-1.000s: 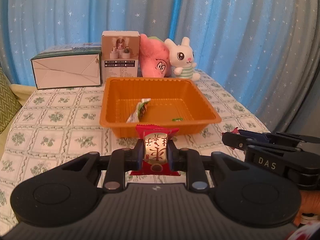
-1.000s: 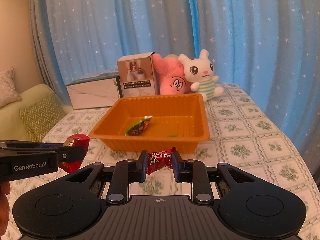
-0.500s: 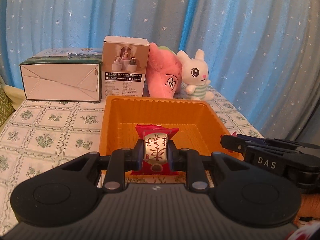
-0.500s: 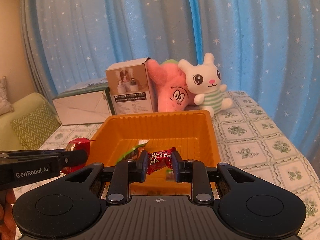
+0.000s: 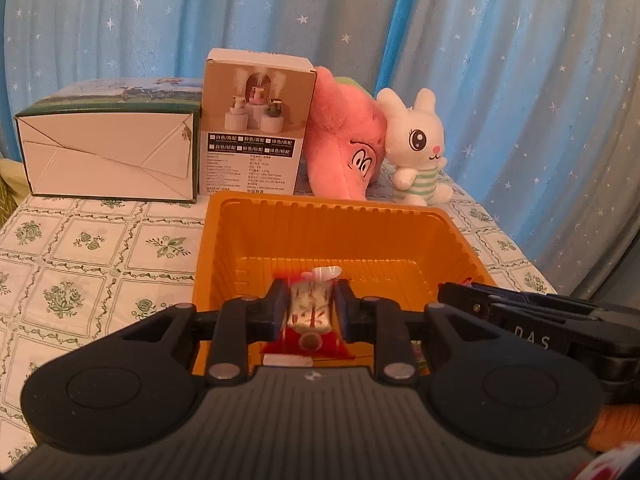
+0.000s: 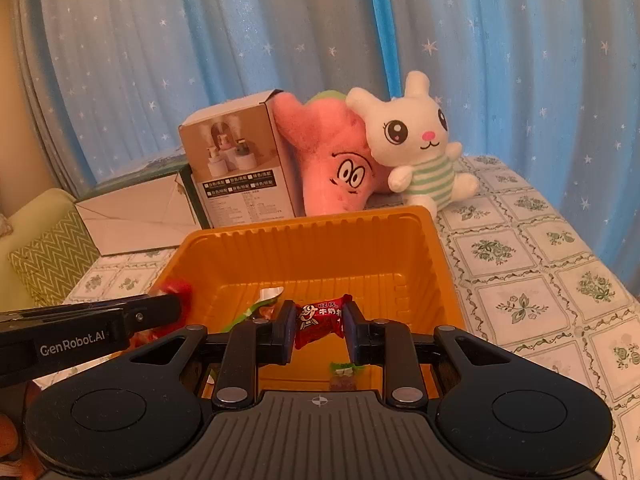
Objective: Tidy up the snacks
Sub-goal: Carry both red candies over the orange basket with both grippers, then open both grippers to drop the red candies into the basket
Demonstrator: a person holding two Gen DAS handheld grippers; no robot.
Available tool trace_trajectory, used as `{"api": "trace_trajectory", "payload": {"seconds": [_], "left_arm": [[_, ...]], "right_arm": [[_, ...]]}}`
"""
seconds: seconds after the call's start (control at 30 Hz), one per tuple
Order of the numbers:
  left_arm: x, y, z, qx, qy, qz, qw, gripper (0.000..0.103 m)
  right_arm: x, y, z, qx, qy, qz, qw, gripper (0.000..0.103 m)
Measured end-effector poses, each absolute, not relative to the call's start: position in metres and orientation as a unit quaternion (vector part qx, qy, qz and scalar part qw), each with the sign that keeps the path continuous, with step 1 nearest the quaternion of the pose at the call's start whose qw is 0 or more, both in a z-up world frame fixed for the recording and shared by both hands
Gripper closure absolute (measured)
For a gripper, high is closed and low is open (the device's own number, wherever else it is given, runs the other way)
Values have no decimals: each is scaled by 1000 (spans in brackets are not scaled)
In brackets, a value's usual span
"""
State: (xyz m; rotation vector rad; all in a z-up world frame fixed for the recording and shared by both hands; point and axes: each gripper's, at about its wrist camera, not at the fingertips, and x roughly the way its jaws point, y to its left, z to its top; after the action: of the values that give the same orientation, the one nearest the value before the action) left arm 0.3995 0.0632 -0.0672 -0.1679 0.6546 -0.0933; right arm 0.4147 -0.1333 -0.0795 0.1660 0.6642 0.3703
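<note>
An orange plastic tray point(image 5: 320, 205) point(image 6: 304, 222) sits on the patterned tablecloth, and both grippers hang over its near half. My left gripper point(image 5: 310, 304) point(image 6: 174, 306) has its jaws opening. A red and gold wrapped candy point(image 5: 310, 314) point(image 6: 176, 286) is blurred between them, sliding down and free of the pads. My right gripper point(image 6: 320, 320) point(image 5: 446, 294) is shut on a red milk candy point(image 6: 320, 320). A green wrapped snack point(image 6: 260, 306) point(image 5: 322, 274) lies on the tray floor, with a small green piece point(image 6: 344, 368) near the front wall.
Behind the tray stand a white and green carton point(image 5: 108, 152), a tall product box point(image 5: 256, 124), a pink plush point(image 5: 344, 148) and a white rabbit plush point(image 5: 420, 148). A blue starred curtain point(image 5: 520, 80) closes the back. A green cushion point(image 6: 52, 248) lies left of the table.
Both grippers have moved forward from the table's front to over the tray. The left jaws have widened and the red and gold candy has slid lower between them. The right grip is unchanged.
</note>
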Motion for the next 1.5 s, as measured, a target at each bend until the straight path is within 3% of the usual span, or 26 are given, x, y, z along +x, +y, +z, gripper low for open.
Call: {"api": "trace_trajectory", "payload": {"seconds": [0.07,0.63,0.67,0.7,0.77,1.5], "left_arm": [[398,63,-67,-75,319,-41,944,71],[391,68,-63,-64,320,-13,945,71],[391,69,-63,-62,320,-11,945,71],[391,69,-64,-59,320,-8,946,71],[390,71,-65,-54,320,-2,946,70],[385,66,-60,-49,314,-6,948,70]], "right_arm": [[416,-135,-81,84,326,179,924,77],[416,-122,-77,98,323,201,920,76],[416,-120,-78,94,325,208,918,66],[416,-119,-79,92,326,210,917,48],[415,-121,-82,97,324,209,918,40],[410,-125,-76,70,315,186,928,40]]}}
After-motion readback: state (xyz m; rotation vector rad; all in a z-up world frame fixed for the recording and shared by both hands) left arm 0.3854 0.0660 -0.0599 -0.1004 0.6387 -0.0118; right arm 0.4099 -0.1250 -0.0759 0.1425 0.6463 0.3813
